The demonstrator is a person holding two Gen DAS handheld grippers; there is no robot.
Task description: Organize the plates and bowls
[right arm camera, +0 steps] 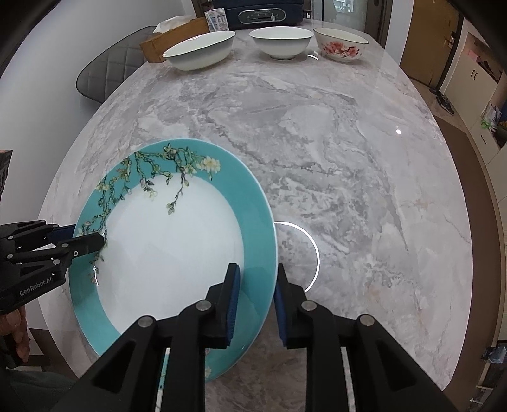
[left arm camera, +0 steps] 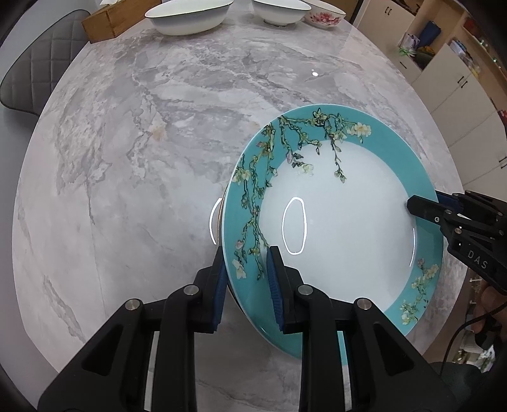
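A teal-rimmed plate (left arm camera: 342, 222) with a white centre and blossom branches is held over the marble table (left arm camera: 158, 142). My left gripper (left arm camera: 247, 279) straddles its left rim, fingers on both sides. My right gripper (right arm camera: 255, 293) straddles the opposite rim and also shows in the left wrist view (left arm camera: 424, 207). The plate (right arm camera: 168, 253) and the left gripper (right arm camera: 85, 241) show in the right wrist view. At the far table edge stand a wide white bowl (right arm camera: 199, 49), a white bowl (right arm camera: 280, 41) and a bowl with red flowers (right arm camera: 340, 44).
A wooden tissue box (right arm camera: 171, 35) sits behind the wide bowl. A grey quilted chair (right arm camera: 111, 66) stands at the table's left side. Cabinets (left arm camera: 459, 95) line the right. A dark appliance (right arm camera: 263, 12) stands beyond the table's far end.
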